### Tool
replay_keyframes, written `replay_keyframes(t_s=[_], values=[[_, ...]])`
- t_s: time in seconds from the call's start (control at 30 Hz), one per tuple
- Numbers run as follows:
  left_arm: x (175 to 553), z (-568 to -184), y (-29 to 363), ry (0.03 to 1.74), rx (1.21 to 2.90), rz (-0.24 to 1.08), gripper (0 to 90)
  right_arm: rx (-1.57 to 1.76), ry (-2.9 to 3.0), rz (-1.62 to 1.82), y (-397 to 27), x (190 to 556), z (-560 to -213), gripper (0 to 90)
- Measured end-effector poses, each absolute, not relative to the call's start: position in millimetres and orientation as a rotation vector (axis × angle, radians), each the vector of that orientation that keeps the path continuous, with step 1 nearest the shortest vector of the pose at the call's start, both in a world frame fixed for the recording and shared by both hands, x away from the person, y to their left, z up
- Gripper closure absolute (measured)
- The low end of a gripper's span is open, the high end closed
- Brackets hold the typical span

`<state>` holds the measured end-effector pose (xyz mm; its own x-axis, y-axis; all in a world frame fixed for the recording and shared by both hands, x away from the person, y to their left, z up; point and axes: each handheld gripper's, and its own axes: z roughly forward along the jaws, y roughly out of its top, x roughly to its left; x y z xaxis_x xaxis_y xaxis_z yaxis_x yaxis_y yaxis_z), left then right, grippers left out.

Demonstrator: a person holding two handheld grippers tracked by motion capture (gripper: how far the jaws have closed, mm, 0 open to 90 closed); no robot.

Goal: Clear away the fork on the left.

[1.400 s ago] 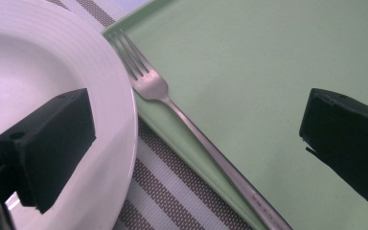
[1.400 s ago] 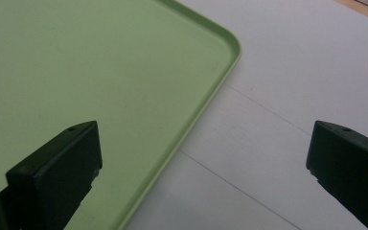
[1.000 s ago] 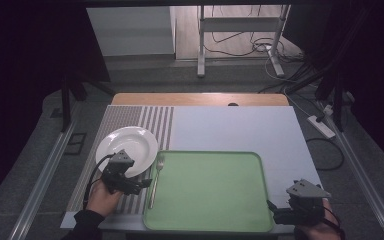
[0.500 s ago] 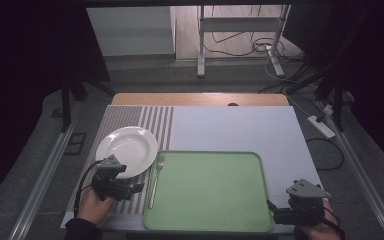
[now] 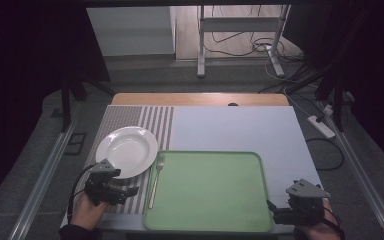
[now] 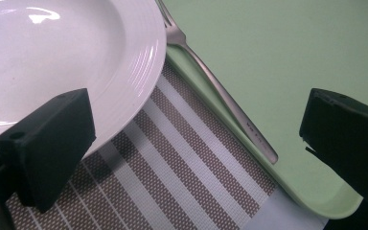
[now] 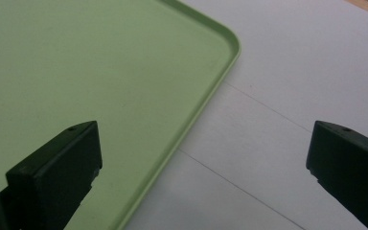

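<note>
We hold the left tongs (image 5: 130, 190) spread wide at the lower left of the high view, aimed at the fork (image 6: 220, 93) resting along the green tray's (image 5: 260, 175) left rim beside the white plate (image 5: 126, 150), presumably to straddle its handle, while the right tongs (image 5: 274, 211) wait spread at the tray's lower right corner.

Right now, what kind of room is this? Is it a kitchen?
Probably not a kitchen; more likely a lab or workshop with a pretend table setting. The plate, fork and green tray sit on a worktable, with loose cables on the floor behind.
</note>
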<state>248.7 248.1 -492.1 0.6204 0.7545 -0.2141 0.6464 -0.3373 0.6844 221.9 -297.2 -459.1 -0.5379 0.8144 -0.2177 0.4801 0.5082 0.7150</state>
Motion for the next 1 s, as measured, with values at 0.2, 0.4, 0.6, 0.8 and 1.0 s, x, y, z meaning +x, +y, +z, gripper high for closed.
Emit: replay_keyframes(t_s=[0.2, 0.4, 0.6, 0.8, 1.0], values=[[244, -494, 253, 1.111, 2.068, 0.172, 0.0, 1.058, 2.209, 0.813, -297, 222, -459, 0.0], [238, -495, 259, 1.125, 2.058, 0.166, 0.0, 1.061, 2.207, 0.813, -297, 222, -459, 0.0], [229, -497, 268, 1.152, 2.034, 0.159, 0.0, 1.063, 2.205, 0.812, -297, 222, -459, 0.0], [223, -499, 273, 1.172, 2.021, 0.162, 0.0, 1.067, 2.205, 0.812, -297, 222, -459, 0.0], [218, -498, 279, 1.179, 2.0, 0.174, 0.0, 1.068, 2.203, 0.812, -297, 222, -459, 0.0]])
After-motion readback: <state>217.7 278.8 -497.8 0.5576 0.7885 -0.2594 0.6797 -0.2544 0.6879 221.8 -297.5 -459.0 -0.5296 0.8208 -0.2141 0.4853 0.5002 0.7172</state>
